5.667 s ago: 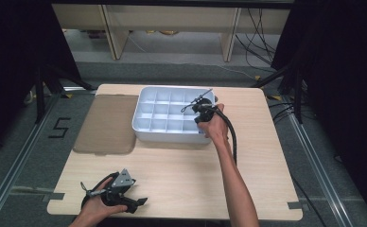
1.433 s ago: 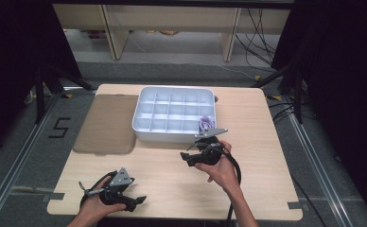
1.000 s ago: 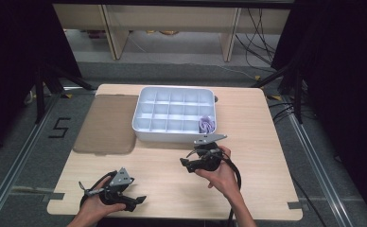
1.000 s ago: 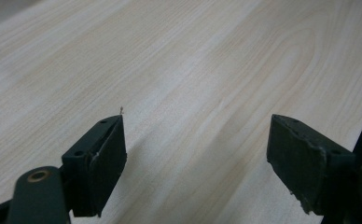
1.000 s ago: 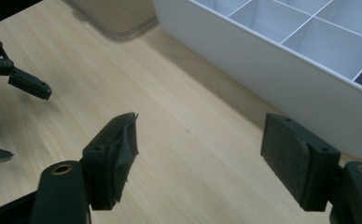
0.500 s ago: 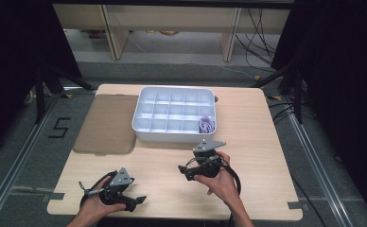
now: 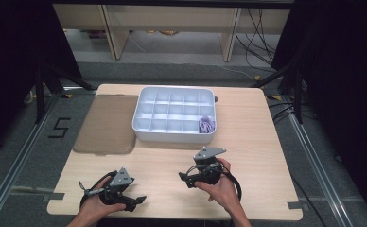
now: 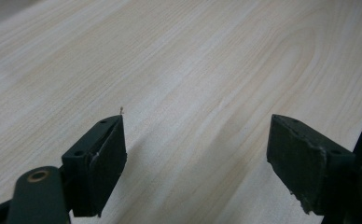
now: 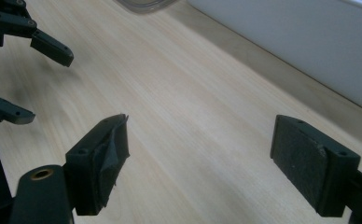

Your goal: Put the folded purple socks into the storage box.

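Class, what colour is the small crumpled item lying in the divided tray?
Pale purple item, in the white tray; clearest in the high view.

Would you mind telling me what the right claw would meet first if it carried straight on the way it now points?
Probably the left claw: the right claw points leftward across the bare table, open and empty. Depth is unclear, so it may pass just beside it.
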`<state>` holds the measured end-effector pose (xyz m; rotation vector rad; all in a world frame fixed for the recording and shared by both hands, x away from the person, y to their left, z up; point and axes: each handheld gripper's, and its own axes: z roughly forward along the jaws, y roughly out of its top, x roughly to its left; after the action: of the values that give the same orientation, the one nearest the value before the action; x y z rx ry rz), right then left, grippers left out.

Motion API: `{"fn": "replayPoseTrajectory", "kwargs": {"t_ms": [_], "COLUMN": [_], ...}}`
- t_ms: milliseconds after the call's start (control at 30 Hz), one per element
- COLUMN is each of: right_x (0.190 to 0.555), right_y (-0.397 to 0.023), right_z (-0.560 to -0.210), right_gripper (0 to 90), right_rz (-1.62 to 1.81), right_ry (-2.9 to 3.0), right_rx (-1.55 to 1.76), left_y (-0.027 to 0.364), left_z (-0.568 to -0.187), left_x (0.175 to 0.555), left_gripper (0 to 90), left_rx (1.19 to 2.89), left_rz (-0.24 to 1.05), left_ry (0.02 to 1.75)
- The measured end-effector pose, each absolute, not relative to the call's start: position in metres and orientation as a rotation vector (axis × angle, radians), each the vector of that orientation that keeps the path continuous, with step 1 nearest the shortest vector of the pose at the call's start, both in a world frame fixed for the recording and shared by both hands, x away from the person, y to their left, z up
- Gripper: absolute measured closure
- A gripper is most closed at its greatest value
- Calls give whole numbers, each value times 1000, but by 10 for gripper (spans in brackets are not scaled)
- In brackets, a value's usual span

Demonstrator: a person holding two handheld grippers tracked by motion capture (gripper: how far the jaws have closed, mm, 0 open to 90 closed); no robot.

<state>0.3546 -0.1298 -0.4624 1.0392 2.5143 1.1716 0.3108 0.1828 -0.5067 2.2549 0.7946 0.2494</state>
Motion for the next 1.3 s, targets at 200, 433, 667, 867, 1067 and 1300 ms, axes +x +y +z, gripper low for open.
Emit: {"fn": "replayPoseTrajectory", "kwargs": {"t_ms": [200,433,667,867,1067,1300], "right_x": [346,337,332,326,320,316], "right_y": [-129,-127,-131,-131,-132,-135], "right_z": [-467,-471,-481,-487,-491,-494], "right_gripper": [187,174,172,172,171,170], "right_rz": [1193,1175,1148,1135,1135,1131], "right_ry": [2509,2525,2544,2537,2530,2521], "right_rx": [1022,1044,1031,1046,1062,1058], "left_y": [181,183,181,182,181,182], "left_z": [-507,-507,-507,-507,-508,-507], "left_x": [310,311,310,310,310,310], "left_gripper": [194,194,194,194,194,194], "left_rx": [2242,2260,2240,2254,2243,2259], "left_rz": [238,252,239,239,237,244], "left_ry": [797,789,804,794,797,786]}}
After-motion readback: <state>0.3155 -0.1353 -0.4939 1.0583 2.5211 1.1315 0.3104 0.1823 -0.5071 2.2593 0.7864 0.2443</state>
